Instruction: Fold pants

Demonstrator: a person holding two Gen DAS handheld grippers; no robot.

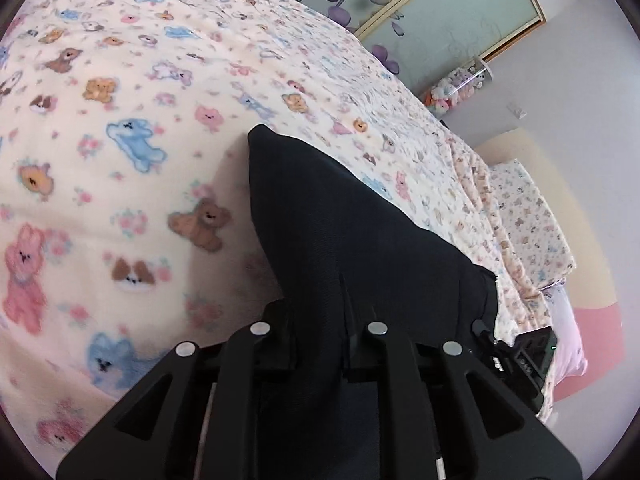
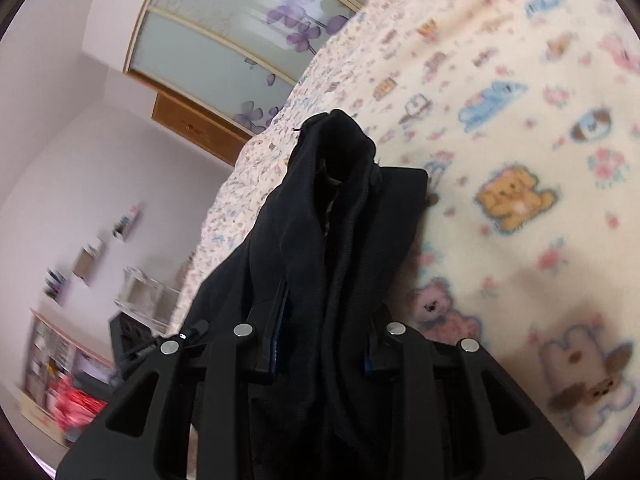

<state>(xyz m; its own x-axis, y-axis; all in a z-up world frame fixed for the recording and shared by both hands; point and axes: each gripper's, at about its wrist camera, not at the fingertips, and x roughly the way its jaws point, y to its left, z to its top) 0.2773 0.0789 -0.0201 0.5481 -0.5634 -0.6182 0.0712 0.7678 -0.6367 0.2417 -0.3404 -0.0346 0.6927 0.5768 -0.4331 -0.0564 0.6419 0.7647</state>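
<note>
The black pants (image 1: 340, 216) hang from my left gripper (image 1: 320, 316), which is shut on the cloth and holds it above the bed. In the right wrist view the pants (image 2: 340, 220) bunch up in thick folds between the fingers of my right gripper (image 2: 324, 332), which is shut on them too. The cloth drapes over both grippers and hides the fingertips. The right gripper's body shows at the lower right of the left wrist view (image 1: 524, 360).
A cream blanket with cartoon animals (image 1: 140, 140) covers the bed (image 2: 520, 160). A pillow (image 1: 532, 216) lies at the bed's end. A wardrobe with purple flower doors (image 2: 240, 32) stands behind. Shelves and boxes (image 2: 80, 340) line the wall beside the bed.
</note>
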